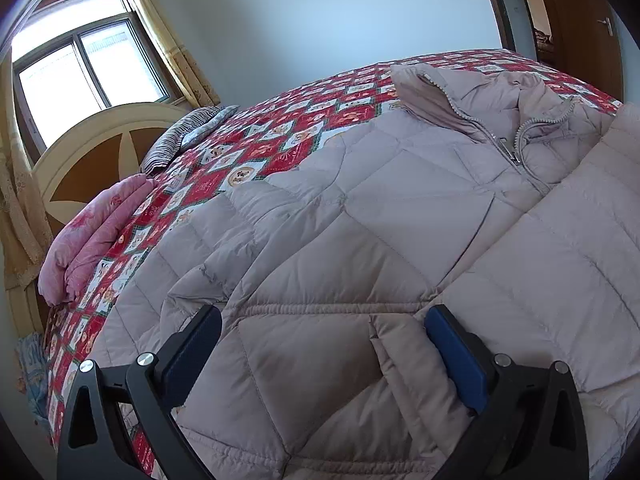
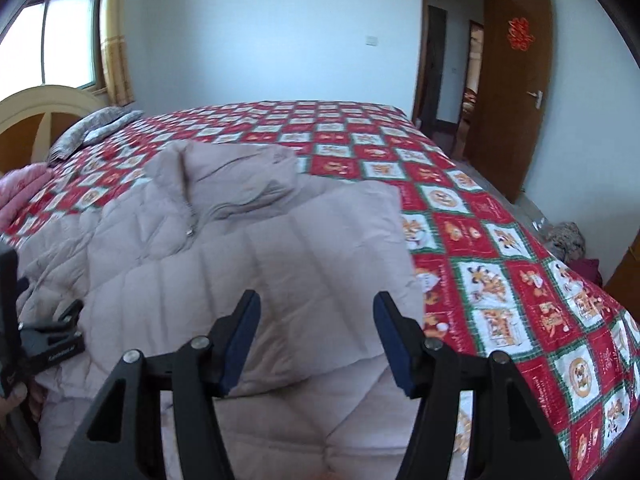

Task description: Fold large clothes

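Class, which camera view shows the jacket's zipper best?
The left wrist view: the zipper is close, its teeth and metal pull distinct. The right wrist view shows it smaller and blurred, a thin line below the collar.

Bed (image 2: 500, 264) with red patchwork quilt carries a beige puffer jacket (image 1: 360, 240), pink bedding (image 1: 92, 236), striped pillow (image 1: 188, 136)

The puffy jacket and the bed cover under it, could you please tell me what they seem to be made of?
The jacket looks like smooth synthetic shell, probably nylon or polyester, over soft filling: stitched quilt lines puff into panels with a faint sheen. Its zipper looks metal. The bed cover looks like matte printed woven cloth, possibly cotton, in red, white and green squares.
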A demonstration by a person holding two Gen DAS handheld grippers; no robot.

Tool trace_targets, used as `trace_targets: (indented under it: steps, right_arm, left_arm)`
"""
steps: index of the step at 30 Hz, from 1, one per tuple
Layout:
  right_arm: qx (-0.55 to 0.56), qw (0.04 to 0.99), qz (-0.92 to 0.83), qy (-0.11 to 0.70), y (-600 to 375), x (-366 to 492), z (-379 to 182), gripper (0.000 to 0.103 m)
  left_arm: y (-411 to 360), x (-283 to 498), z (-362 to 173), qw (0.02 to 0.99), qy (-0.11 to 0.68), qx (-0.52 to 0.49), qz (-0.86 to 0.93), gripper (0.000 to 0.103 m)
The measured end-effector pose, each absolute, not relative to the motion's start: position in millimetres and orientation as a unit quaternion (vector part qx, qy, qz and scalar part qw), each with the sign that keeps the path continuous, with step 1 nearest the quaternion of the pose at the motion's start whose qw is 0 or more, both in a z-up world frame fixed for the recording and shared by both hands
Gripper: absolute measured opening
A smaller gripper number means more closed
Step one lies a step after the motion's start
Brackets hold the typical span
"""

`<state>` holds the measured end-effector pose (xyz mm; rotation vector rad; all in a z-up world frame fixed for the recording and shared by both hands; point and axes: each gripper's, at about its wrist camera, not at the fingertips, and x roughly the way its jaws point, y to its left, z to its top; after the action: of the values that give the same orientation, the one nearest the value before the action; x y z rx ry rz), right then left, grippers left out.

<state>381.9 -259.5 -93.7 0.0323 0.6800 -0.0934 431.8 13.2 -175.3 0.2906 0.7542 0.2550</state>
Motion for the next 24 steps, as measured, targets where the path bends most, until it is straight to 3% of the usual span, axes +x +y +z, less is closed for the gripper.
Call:
trace_targets:
  steps: [6, 14, 18, 19, 24]
  right_arm:
    - [0.014, 0.900, -0.039, 0.434, -281.7, 429.2, -151.9, 0.061]
    - [-0.022, 0.900, -0.051, 0.432, -274.2, 426.9, -150.9, 0.057]
    - [0.001, 0.935, -0.070, 0.347, -270.0, 416.1, -103.7, 0.058]
    - [0.003, 0.937, -0.068, 0.343, -266.9, 421.5, -100.7, 0.063]
    - [-0.005, 0.903, -0.072, 0.424, -261.1, 469.5, -149.8, 0.066]
  left_arm:
    - [21.1, 431.2, -174.3, 0.913, 0.364, 0.126, 0.134, 0.102]
    - [39.2, 444.1, -185.6, 0.907, 0.403, 0.063, 0.104, 0.102]
    - [35.3, 443.9, -187.4, 0.908, 0.400, 0.064, 0.104, 0.102]
    - [35.1, 443.3, -187.5, 0.908, 0.399, 0.066, 0.105, 0.102]
    - [37.0, 442.4, -187.1, 0.909, 0.399, 0.061, 0.102, 0.102]
